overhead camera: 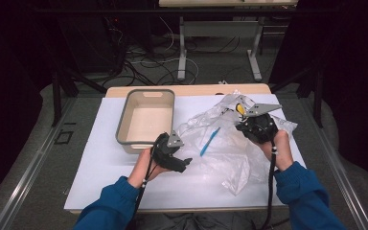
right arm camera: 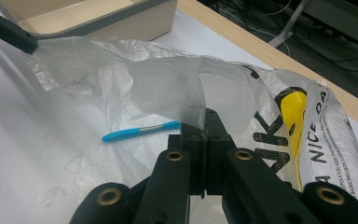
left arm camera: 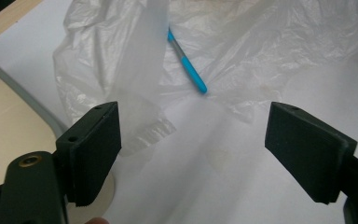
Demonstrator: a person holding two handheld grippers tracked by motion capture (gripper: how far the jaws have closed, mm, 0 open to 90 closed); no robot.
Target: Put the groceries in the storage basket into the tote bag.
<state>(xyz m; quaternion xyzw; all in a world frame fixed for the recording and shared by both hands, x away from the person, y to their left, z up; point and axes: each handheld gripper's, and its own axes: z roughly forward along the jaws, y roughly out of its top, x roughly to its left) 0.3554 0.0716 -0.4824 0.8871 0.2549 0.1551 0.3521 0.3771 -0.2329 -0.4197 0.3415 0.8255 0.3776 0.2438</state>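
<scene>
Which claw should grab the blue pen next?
Left, probably. The left claw is open and aimed at the blue pen; the right claw is shut on the plastic bag.

One clear plastic bag (overhead camera: 220, 139) lies crumpled across the right half of the frame in the high view. One blue pen (overhead camera: 210, 141) shows near the centre, seen through the film. One beige bin (overhead camera: 146, 120) with a grey rim sits at the upper left of the white sheet. There is one desk (overhead camera: 124, 191). Two grippers are counted: the left gripper (overhead camera: 184, 163) at lower centre and the right gripper (overhead camera: 242, 123) at centre right, each with two jaws.
</scene>
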